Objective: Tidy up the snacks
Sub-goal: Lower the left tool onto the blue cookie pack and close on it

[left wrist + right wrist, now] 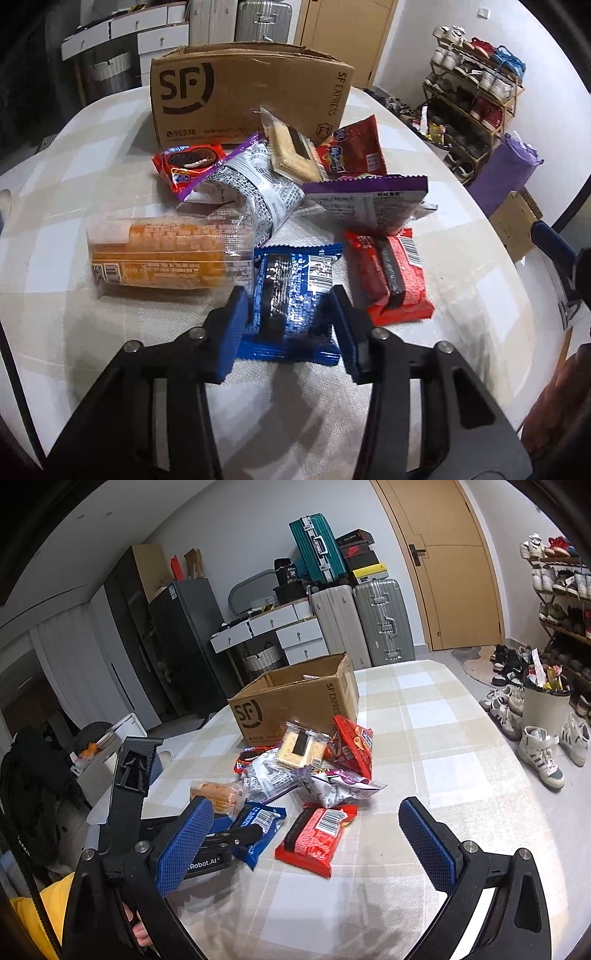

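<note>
A pile of snack packets lies on the checked tablecloth (74,325) in front of an open SF cardboard box (243,92), also in the right wrist view (295,701). My left gripper (290,299) is open, its blue fingers on either side of a blue cookie packet (291,295), which lies flat on the table and also shows in the right wrist view (258,823). A red packet (388,273) lies just right of it. An orange cake packet (166,254) lies to the left. My right gripper (306,812) is open wide and empty, above the table in front of the red packet (317,834).
Behind lie a grey-and-white packet (258,192), a purple-edged packet (369,199), a red cookie packet (188,162), a sandwich biscuit (291,151) and a red chip bag (354,147). The table edge curves at right; a shoe rack (476,99) and suitcases (380,620) stand beyond.
</note>
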The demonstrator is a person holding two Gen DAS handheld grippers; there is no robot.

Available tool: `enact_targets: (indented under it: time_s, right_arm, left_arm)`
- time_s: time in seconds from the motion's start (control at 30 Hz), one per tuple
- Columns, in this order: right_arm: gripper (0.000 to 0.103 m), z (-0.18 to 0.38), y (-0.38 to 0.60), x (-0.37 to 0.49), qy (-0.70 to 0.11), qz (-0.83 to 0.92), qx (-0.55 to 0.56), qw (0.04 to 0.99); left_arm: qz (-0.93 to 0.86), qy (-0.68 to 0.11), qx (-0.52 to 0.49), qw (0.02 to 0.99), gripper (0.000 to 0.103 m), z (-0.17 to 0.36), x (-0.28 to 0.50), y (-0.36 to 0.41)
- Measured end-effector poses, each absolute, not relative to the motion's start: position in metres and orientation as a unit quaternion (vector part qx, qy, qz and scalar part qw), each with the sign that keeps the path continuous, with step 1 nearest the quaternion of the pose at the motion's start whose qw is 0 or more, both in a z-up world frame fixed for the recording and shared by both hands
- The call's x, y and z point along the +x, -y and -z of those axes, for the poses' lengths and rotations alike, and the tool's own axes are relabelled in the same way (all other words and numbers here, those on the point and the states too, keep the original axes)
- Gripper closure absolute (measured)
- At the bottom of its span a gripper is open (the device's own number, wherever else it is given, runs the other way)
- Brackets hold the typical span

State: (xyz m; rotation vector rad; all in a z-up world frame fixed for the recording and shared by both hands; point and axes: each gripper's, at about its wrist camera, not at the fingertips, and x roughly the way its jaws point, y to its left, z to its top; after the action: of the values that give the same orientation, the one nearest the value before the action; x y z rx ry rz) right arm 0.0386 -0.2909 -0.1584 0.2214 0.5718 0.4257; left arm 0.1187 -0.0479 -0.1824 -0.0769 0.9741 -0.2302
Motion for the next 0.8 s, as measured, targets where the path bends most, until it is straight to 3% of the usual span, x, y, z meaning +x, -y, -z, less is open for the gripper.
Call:
enact_targets:
  time_s: [0.07,0.2,0.43,0.47,0.57,0.63,0.7,0.8]
  right_arm:
    - [0.001,0.156,0.29,0.035,-0.278,-0.207,0.106,0.932]
    - [0.001,0.155,0.288,0.034,-0.279,-0.206,0.105,0.932]
    - [0.001,0.148,0.283,0.026,-0.279,-0.204,0.097,0.933]
    - [0.001,0.148,0.283,0.026,-0.279,-0.204,0.097,0.933]
    - [0.001,0.149,0.283,0.026,-0.28,-0.204,0.099,0.933]
    - [0.001,0.147,0.286,0.025,-0.282,-0.205,0.104,0.932]
    - [0.001,0.147,0.287,0.025,-0.283,-0.204,0.106,0.931]
    - [0.001,0.148,0.295,0.025,-0.284,-0.202,0.116,0.93]
  left_arm:
    - [0.115,-0.47,-0.046,0.874,0.063,0.182,0.12,0.046]
    - [0.113,-0.462,-0.054,0.878,0.093,0.177,0.104,0.028]
    - [0.117,-0.462,-0.081,0.876,0.091,0.182,0.099,0.021]
    - [0.12,-0.459,-0.078,0.877,0.088,0.181,0.097,0.023]
    - [0.128,-0.461,-0.065,0.876,0.063,0.18,0.096,0.031]
    - [0.124,-0.459,-0.058,0.878,0.058,0.178,0.095,0.037]
    - [0.131,-0.462,-0.056,0.875,0.032,0.179,0.097,0.042]
    - [0.125,-0.469,-0.041,0.873,0.027,0.184,0.102,0.05]
